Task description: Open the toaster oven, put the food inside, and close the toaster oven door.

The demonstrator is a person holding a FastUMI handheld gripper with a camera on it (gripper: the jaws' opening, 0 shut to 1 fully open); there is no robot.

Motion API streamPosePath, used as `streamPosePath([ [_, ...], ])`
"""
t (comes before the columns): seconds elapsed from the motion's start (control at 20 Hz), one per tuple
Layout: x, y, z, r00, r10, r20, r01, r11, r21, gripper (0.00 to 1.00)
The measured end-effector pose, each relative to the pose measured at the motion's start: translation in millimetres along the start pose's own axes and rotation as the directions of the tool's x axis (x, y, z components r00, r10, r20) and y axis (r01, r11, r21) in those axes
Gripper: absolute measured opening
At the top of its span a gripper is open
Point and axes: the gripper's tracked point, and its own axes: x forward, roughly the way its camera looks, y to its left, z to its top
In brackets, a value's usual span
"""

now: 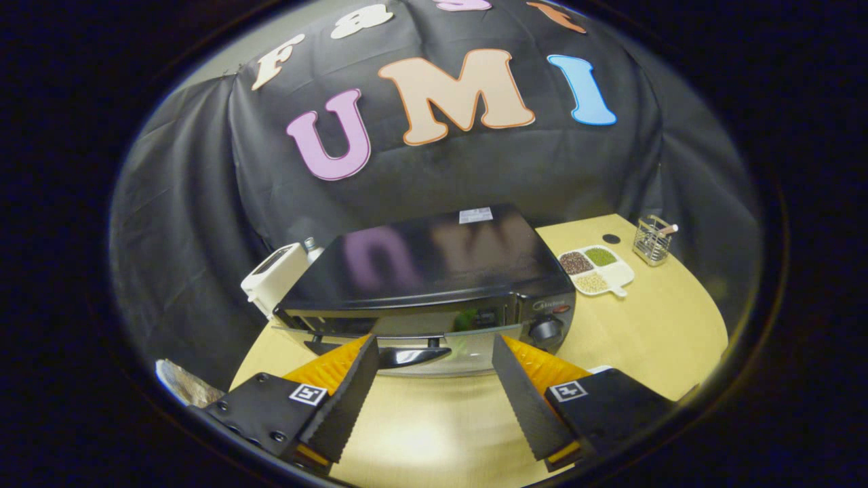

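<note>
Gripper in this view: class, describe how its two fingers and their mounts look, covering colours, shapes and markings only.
The gripper has two black wedge-shaped fingers with finely ribbed inner faces. Behind each finger sits a bright orange ridged backing, fixed to a black block mount. Each block carries a small white square tag with a black pattern, and the left block has round screw holes.

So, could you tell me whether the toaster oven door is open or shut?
Shut: the toaster oven door stands upright, its handle just beyond the open gripper.
</note>
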Motion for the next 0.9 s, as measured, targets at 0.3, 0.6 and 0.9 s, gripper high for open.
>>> streamPosePath([
  [0.3, 11, 2, 11, 1.000, -0.007, 0.020, 0.007, 1.000, -0.017, 1.00],
  [0.6, 19, 3, 16, 0.999, -0.007, 0.041, 0.007, 1.000, -0.018, 1.00],
  [0.9, 25, 6, 19, 0.998, -0.013, 0.067, 0.014, 1.000, -0.008, 1.00],
])
